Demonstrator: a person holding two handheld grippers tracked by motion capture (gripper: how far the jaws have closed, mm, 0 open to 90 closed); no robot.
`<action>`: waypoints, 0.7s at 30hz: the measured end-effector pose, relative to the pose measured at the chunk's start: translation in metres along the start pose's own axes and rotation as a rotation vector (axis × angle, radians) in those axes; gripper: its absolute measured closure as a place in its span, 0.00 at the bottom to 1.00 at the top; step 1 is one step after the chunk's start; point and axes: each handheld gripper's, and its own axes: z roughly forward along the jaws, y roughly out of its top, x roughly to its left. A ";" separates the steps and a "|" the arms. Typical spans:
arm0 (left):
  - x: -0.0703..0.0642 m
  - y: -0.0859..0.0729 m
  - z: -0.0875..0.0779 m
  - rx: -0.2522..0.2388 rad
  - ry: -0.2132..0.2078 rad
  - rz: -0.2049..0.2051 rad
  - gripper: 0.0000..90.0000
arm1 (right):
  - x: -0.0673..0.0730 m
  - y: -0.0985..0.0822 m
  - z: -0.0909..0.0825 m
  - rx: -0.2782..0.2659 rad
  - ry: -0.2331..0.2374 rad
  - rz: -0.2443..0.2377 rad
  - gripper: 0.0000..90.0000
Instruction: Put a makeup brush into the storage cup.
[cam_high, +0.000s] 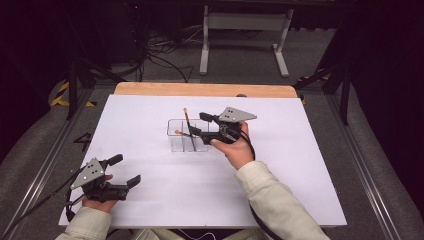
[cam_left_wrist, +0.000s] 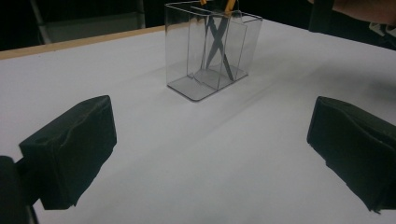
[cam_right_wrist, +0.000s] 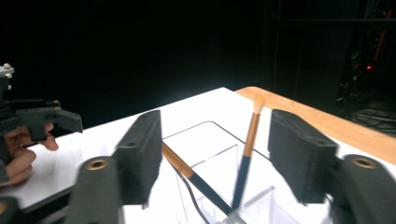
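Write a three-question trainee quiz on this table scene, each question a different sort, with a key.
1. True or false: the two brushes stand crossed inside the clear organizer.
2. Multiple choice: the right gripper is (A) clamped on a brush, (B) open above the organizer, (C) lying flat on the white table.
3. Fill in: the left gripper rests near the table's ____ edge, jaws open.

Key: 1 true; 2 B; 3 near (the person's side).
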 end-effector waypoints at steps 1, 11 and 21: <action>0.000 0.000 0.000 0.001 0.000 0.000 0.02 | 0.000 0.002 -0.005 0.003 -0.004 -0.008 0.37; 0.000 0.000 0.000 0.000 0.001 -0.006 0.02 | -0.001 0.016 -0.054 0.034 -0.024 -0.057 0.30; 0.001 0.001 0.000 0.001 -0.002 -0.006 0.02 | -0.004 0.016 -0.090 0.080 -0.070 -0.073 0.16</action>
